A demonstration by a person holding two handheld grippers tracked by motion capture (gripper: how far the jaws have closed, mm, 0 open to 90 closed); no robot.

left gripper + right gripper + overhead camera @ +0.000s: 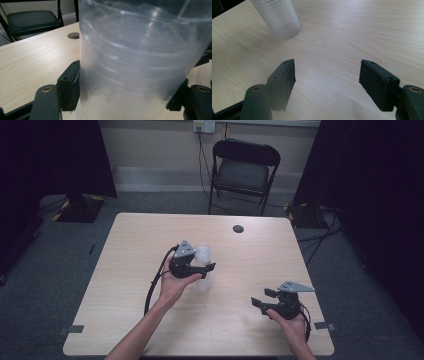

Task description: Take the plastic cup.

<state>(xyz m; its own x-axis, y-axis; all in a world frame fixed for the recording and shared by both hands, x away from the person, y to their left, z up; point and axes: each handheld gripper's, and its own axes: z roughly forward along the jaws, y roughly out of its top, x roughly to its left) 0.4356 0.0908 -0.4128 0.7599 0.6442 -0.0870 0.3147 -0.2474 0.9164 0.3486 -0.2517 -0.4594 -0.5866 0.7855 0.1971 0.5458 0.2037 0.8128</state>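
1. Here, in the high view, your left gripper (200, 266) sits near the middle of the desk (130, 270), its jaws clamped around a translucent stack of plastic cups (202, 254). The stack appears to stand upright, long axis vertical, rising just past the grey plate on the gripper. Your right gripper (264, 298) waits near the desk's front right corner, well apart from the stack, which lies to its left and farther from you. Judging by that, the left hand is the one that has it, and the right would have to reach in toward the centre.

2. Next, in the left gripper view, the stack of plastic cups (140, 62) stands between the two black jaws, one pad pressing each side of its lower wall. Nested rims show through the cloudy plastic. Behind it the desk (35, 57) runs to its far edge, with a round cable hole (73, 35) near that edge.

3. Then, in the right gripper view, your right gripper (327, 75) stands with jaws wide apart and nothing between them, bare wood below. The ribbed foot of the stack of plastic cups (279, 18) rests on the desk (352, 32) up and to the left of the jaws.

4. Finally, the room: pale wood-grain top, grey carpet, a black folding chair (243, 170) beyond the far edge, dark curtains on both sides.
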